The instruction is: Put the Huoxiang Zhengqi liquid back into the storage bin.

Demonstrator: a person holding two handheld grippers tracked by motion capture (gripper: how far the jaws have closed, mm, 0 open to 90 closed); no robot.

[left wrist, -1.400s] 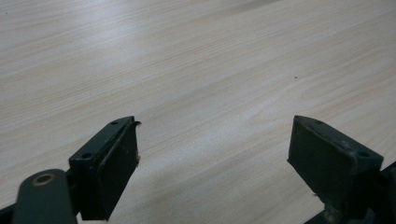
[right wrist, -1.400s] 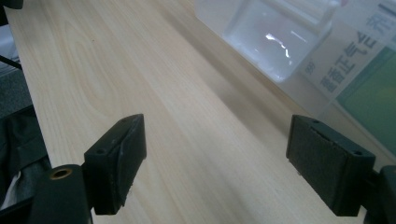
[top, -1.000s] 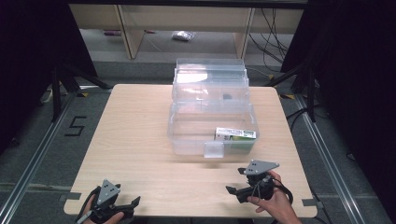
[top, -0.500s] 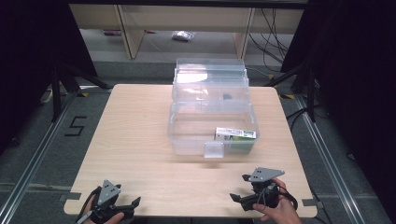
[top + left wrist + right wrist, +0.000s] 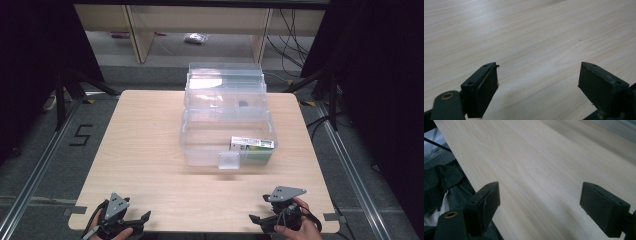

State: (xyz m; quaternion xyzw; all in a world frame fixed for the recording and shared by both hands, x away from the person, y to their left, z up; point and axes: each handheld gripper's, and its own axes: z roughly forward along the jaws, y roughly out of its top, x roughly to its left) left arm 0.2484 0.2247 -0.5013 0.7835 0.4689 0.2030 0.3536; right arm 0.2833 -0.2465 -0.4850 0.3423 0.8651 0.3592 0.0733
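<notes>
Clear box (image 5: 226, 131): transparent plastic, sits at table centre toward the far side, well apart from both grippers
Box lid: swung up and back, standing behind the open tray
Box latch tab (image 5: 229, 160): small clear flap at the front wall, facing the near edge
Carton (image 5: 252, 145): white and green, lying inside the box at its right front corner
Left gripper (image 5: 131, 221): near-left corner of the table, held in a hand; jaws spread wide, nothing between them
Left gripper view: bare wood grain between the two black jaws (image 5: 539, 82)
Right gripper (image 5: 262, 220): near-right corner of the table, held in a hand, grey plate on top; jaws spread wide, nothing held
Right gripper view: jaws (image 5: 539, 207) over the table edge, dark floor and fabric at the left
Table (image 5: 145, 145): light wood, rounded corners
Floor marking: "5" (image 5: 80, 135) on the grey floor left of the table
</notes>
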